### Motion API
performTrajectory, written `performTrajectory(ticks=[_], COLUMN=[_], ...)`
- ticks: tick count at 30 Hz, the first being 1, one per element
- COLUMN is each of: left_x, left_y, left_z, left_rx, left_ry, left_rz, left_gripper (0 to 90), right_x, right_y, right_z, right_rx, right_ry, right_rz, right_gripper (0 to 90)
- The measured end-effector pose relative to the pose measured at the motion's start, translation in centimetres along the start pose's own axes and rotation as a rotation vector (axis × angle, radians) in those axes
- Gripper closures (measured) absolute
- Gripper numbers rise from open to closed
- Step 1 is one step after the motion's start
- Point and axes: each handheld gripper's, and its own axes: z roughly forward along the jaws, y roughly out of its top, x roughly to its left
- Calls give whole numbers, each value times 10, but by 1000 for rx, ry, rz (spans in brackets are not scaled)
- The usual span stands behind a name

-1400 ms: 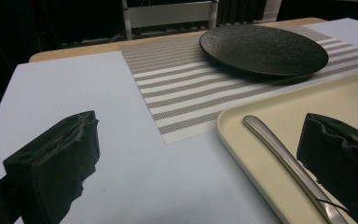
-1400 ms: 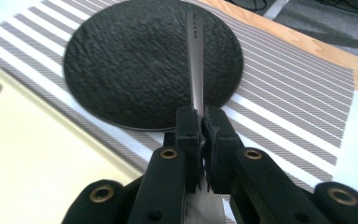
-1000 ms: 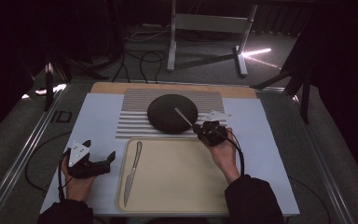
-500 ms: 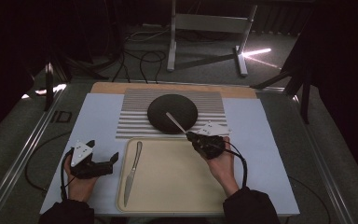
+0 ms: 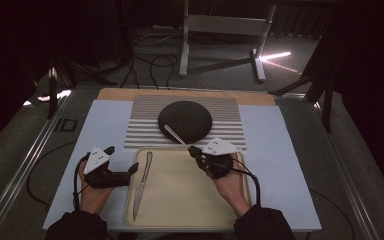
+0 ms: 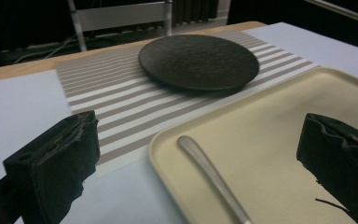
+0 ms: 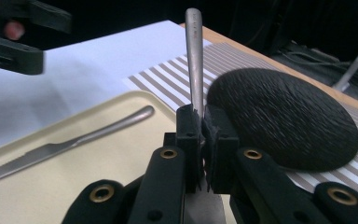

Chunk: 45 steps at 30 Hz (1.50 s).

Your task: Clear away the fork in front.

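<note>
A silver utensil (image 5: 175,136) is clamped in my right gripper (image 5: 194,151), its slim handle (image 7: 195,60) pointing up and away over the dark round plate (image 5: 185,120). That gripper hovers at the far edge of the cream tray (image 5: 180,200). A table knife (image 5: 142,182) lies along the tray's left side. My left gripper (image 5: 124,159) sits open just left of the tray. In the left gripper view its jaws (image 6: 199,126) stand wide apart, and the knife's handle (image 6: 209,172) shows between them farther off.
The plate (image 6: 198,60) rests on a grey-and-white striped mat (image 5: 145,120) laid on a pale blue table cover (image 5: 280,150). A metal stand (image 5: 220,35) and cables lie on the floor beyond the table's far edge.
My right gripper has carried the utensil from beside the plate toward the left and nearer, to the tray's far edge. My left gripper has shifted slightly right toward the tray.
</note>
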Motion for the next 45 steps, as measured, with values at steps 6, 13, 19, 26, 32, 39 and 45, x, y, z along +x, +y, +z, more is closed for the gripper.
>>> performTrajectory(ticks=[6,13,19,26,32,39,45], left_x=[-5,-15,-24,-32,-39,-45,-46], left_y=[8,24,34,42,45,45,46], left_z=[5,14,26,39,45,51,51], left_rx=[-12,-36,-37,-60,-68,-76,-88], left_ry=[-36,-113,-186,-253,-307,-391,-439], left_rz=[-9,-44,-88,-160,-183,-197,-223], left_gripper=[2,16,74,249,477,711,797], right_x=[9,21,28,35,39,44,46], right_y=[2,2,1,0,-1,-2,-4], right_z=[4,5,5,7,10,11,13], right_rx=[-20,-45,-59,-64,-65,-67,-61], right_ry=[18,30,36,47,49,27,20], right_rz=[-17,-41,-67,-86,-94,-117,-131], right_gripper=[858,858,858,858,858,858,859])
